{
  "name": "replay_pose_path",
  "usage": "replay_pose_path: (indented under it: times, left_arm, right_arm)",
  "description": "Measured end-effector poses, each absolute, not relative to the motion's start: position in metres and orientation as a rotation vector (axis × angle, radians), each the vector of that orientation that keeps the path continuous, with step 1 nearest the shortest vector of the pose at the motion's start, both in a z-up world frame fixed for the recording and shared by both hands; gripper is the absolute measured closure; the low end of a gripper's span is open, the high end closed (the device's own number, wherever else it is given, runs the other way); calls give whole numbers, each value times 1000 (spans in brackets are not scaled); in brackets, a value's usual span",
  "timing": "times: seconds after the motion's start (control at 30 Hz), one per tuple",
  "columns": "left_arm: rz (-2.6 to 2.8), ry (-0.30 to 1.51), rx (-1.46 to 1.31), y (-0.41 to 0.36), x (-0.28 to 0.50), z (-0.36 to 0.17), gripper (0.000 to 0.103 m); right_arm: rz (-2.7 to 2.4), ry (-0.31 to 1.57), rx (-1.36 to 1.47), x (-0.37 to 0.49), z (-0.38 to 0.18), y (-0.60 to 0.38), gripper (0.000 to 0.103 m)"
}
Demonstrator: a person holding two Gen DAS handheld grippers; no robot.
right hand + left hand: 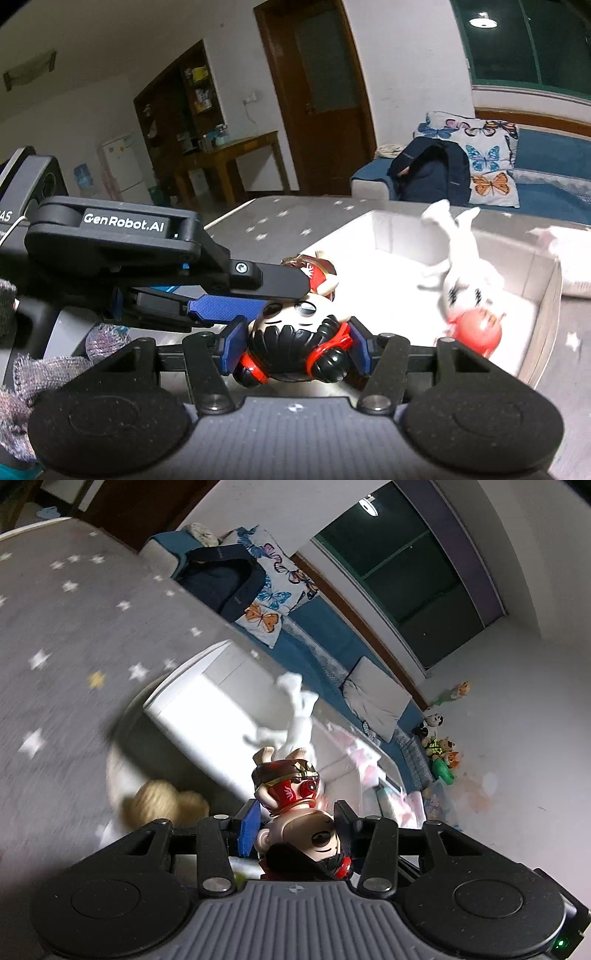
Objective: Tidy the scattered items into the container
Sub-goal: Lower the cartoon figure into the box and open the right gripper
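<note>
Left wrist view showed the left gripper [295, 823] clamped on a small figurine [295, 812], its blue pad [248, 825] against one side of the toy's body and the black finger against the other. The figurine lay tilted, its red trousers and bare feet pointing away from the camera, its dark-haired head nearest the lens. Beyond it stood the white box [177, 716] on a grey star-patterned mat [74, 627], with a white plush toy [299, 716] blurred above the box interior and a tan plush [162, 801] blurred beside the box's near wall.

Right wrist view showed the right gripper [291, 349] closed on the same figurine's head [295, 347], a blue pad on either side of the black hair with red bands. The left gripper [258, 295] reached in from the left, gripping the body. The figurine was held at the near edge of the white box [546, 295], inside which the white plush toy [465, 273] appeared blurred over a red ball-like item [480, 328].
</note>
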State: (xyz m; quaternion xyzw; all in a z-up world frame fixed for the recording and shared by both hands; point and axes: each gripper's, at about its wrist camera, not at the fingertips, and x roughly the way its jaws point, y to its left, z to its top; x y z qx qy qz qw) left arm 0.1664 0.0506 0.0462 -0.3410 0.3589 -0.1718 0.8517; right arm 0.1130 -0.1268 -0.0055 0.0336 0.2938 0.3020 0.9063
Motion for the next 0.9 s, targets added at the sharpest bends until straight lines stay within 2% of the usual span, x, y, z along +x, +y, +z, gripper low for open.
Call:
replay_pose_path:
  times: [0.27, 0.5, 0.9]
  left_arm:
    - [-352, 807, -741, 47, 252, 39, 56]
    - [-317, 888, -768, 50, 305, 8, 57]
    - [-305, 973, -809, 51, 336, -27, 56]
  right_arm:
    - [591, 666, 86, 194, -7, -130, 45]
    - [579, 772, 124, 252, -37, -129, 45]
    - [536, 909, 121, 290, -63, -127, 45]
